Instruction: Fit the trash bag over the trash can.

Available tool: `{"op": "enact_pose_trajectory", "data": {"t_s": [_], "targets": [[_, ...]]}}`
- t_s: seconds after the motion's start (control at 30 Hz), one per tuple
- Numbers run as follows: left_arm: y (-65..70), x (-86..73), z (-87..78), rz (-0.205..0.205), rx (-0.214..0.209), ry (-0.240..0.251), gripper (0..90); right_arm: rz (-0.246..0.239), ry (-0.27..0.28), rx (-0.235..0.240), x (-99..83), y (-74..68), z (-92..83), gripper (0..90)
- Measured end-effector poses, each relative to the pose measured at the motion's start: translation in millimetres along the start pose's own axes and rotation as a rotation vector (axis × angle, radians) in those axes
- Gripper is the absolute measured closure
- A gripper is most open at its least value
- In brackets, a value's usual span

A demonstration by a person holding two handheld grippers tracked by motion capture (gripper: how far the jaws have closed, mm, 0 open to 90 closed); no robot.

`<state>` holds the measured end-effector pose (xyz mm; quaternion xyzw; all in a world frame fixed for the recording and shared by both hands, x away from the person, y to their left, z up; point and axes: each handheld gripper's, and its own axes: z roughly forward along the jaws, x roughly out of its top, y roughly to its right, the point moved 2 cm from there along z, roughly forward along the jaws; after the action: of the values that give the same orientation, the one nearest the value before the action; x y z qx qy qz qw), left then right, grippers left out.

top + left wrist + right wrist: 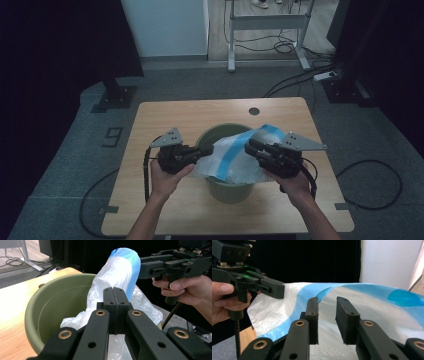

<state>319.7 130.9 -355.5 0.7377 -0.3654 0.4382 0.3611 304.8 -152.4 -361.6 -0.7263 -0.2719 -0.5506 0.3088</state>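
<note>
An olive-green bin (230,192) stands on the wooden table (165,117). A white plastic bag (235,157) with a blue band is draped over its mouth and raised above the rim. My left gripper (210,149) is at the bag's left edge with its jaws pressed together on the film. In the left gripper view the shut left gripper (115,290) lies against the bag (117,272), above the bin (47,305). My right gripper (327,301) is open, and the bag's blue rim (374,290) runs just behind its jaws. It reaches the bag's right side (248,145).
A small round hole (254,111) sits near the table's far edge. Cables (370,185) trail over the grey floor on both sides. A black stand foot (117,96) is at the back left and a white desk frame (267,22) behind.
</note>
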Motion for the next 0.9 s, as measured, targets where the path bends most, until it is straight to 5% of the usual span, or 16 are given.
{"op": "enact_pose_trajectory", "data": {"t_s": [0.33,0.5,0.9], "targets": [[1.5,0.7,1.8,0.009,-0.008,-0.002,90.0,0.014,0.003,0.022,2.9,0.2,4.1,73.9],[1.8,0.9,1.2,0.012,-0.010,-0.001,90.0,0.008,0.007,0.043,3.9,-1.6,7.3,87.9],[-1.9,4.4,-9.5,0.008,0.020,0.086,90.0,-0.018,-0.012,0.019,0.8,-3.3,2.7,89.5]]}}
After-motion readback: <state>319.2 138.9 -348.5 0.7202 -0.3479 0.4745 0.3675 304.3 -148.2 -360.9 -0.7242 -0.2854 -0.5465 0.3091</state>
